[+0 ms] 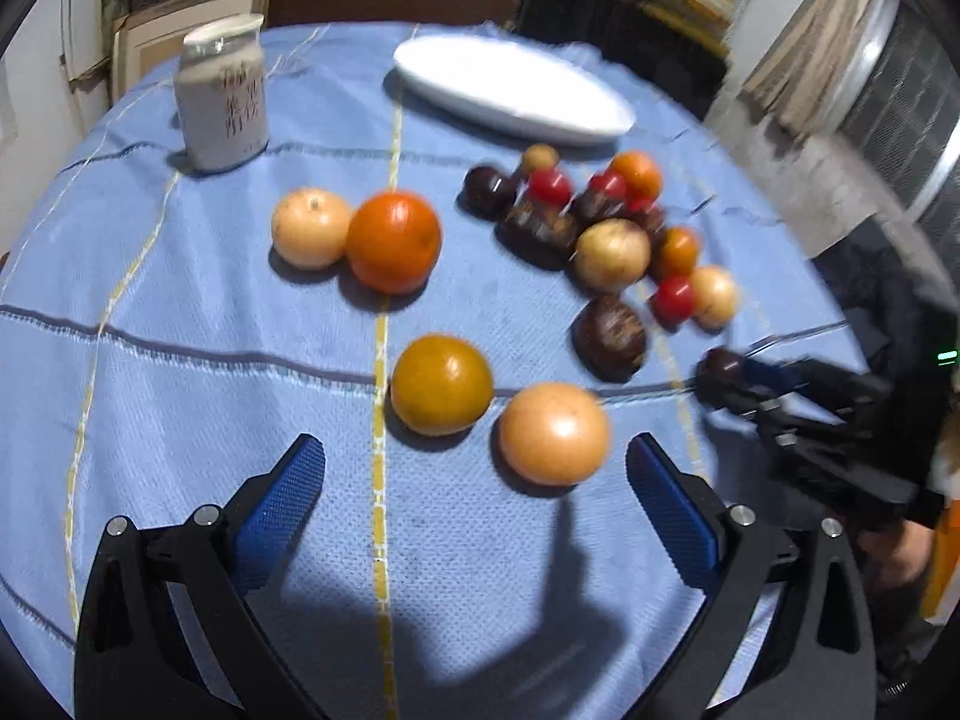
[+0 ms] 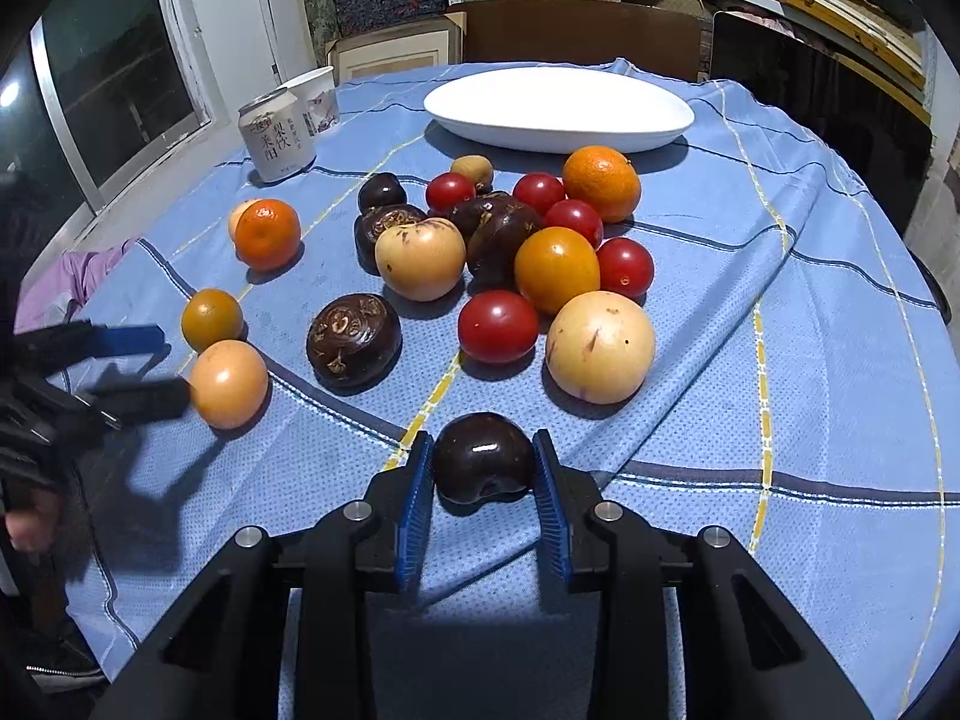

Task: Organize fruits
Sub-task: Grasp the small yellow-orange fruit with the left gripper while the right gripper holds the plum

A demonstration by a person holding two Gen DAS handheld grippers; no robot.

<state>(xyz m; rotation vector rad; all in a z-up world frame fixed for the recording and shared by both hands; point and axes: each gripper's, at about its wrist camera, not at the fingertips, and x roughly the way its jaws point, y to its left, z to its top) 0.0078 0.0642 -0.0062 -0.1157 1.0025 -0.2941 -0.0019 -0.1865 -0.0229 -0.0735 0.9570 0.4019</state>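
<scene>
My right gripper (image 2: 483,450) is shut on a small dark purple fruit (image 2: 483,462), low over the blue cloth; the left wrist view shows the same gripper (image 1: 714,381) and fruit (image 1: 717,367) at the right. My left gripper (image 1: 474,450) stands open just short of a yellow-orange fruit (image 1: 441,384) and a pale peach fruit (image 1: 552,432), with nothing between its fingers. In the right wrist view the left gripper (image 2: 176,363) is next to that pale fruit (image 2: 228,384). A pile of several red, dark, orange and pale fruits (image 2: 498,324) lies mid-table. An empty white plate (image 2: 558,102) sits beyond it.
A drink can (image 2: 276,135) and a white cup (image 2: 315,96) stand at the far left of the round table with the blue checked cloth (image 2: 780,360). An orange (image 1: 393,240) and a pale fruit (image 1: 309,228) lie apart on the left. Boxes and shelves stand behind the table.
</scene>
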